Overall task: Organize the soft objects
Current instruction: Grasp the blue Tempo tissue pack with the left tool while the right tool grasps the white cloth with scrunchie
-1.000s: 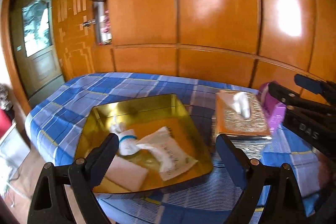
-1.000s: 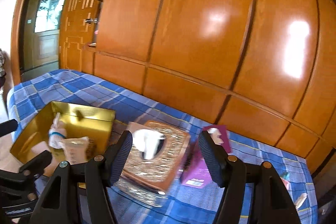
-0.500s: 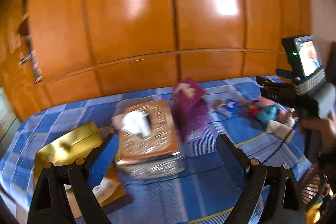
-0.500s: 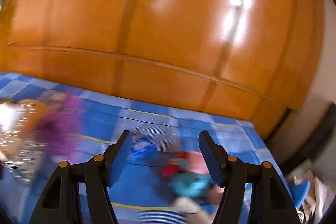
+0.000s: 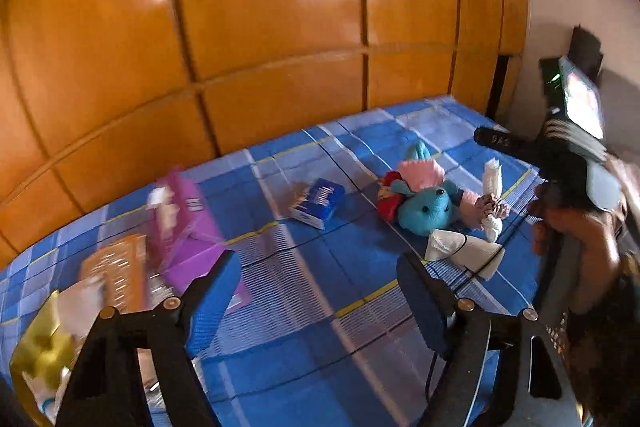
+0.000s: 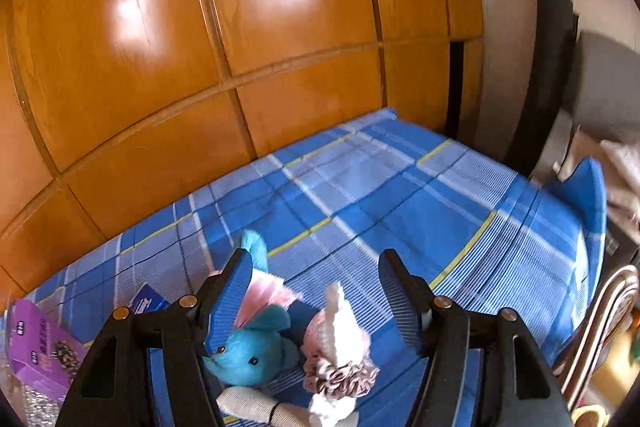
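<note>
A turquoise plush toy (image 5: 426,207) lies on the blue checked cloth (image 5: 320,307) with a pink cloth (image 5: 420,173), a red toy (image 5: 387,195), a pink-and-white bundle with a scrunchie (image 5: 491,205) and a rolled white cloth (image 5: 460,247). My left gripper (image 5: 318,291) is open and empty, short of the pile. My right gripper (image 6: 314,301) is open and empty, just above the plush (image 6: 250,347) and the scrunchie bundle (image 6: 340,351). A white roll (image 6: 256,405) lies below them. The right gripper body also shows in the left wrist view (image 5: 560,155).
A small blue packet (image 5: 318,201) lies mid-cloth. A purple box (image 5: 184,223), an orange tissue box (image 5: 116,275) and a gold tray (image 5: 40,347) sit at the left. Orange wood panels (image 5: 260,27) stand behind. The table's right edge (image 6: 588,247) drops to a chair.
Both grippers swung right, away from the gold tray and tissue box, to the pile of soft toys. Both stayed open and empty.
</note>
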A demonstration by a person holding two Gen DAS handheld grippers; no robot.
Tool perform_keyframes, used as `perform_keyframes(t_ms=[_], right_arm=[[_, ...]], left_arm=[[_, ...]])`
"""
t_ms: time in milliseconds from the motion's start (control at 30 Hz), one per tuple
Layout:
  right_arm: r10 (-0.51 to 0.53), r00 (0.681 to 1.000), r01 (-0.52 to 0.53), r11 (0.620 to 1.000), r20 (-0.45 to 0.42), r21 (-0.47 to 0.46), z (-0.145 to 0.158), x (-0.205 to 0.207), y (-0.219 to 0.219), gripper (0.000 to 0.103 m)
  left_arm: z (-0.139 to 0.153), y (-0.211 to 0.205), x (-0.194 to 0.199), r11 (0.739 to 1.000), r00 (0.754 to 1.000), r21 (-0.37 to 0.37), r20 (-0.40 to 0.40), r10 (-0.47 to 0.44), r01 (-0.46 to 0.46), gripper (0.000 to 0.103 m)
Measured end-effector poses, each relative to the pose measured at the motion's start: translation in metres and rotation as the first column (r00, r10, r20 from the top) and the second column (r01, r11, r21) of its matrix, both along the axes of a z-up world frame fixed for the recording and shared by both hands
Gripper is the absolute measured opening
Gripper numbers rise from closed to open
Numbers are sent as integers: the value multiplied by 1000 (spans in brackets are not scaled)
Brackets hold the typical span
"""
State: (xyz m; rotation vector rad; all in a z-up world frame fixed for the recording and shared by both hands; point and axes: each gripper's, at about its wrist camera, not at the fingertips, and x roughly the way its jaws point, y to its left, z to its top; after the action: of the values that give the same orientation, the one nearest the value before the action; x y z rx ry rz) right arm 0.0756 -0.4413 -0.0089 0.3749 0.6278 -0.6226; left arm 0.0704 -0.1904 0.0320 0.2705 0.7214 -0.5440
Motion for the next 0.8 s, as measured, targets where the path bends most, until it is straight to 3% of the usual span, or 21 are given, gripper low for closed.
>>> perform_keyframes(t_ms=[267, 367, 567, 800], right_arm=[[9, 1000, -10, 997, 14, 74, -8, 3, -5, 66], [-13, 1000, 10, 993, 28, 120, -11, 0, -13, 66], [-39, 998, 29, 978, 45, 205, -17, -4, -26, 66], [-46, 998, 32, 966, 49, 258, -23, -3, -32, 66]], left_arm=[[-56, -58, 77, 988, 997, 157, -67, 26, -15, 81], [-76, -70, 109, 981, 994, 189, -92, 58, -39, 86], [-106, -94, 150, 967, 993, 253, -99, 60, -34, 87], [-125, -111, 184, 961, 989, 274, -124, 84, -47, 87]])
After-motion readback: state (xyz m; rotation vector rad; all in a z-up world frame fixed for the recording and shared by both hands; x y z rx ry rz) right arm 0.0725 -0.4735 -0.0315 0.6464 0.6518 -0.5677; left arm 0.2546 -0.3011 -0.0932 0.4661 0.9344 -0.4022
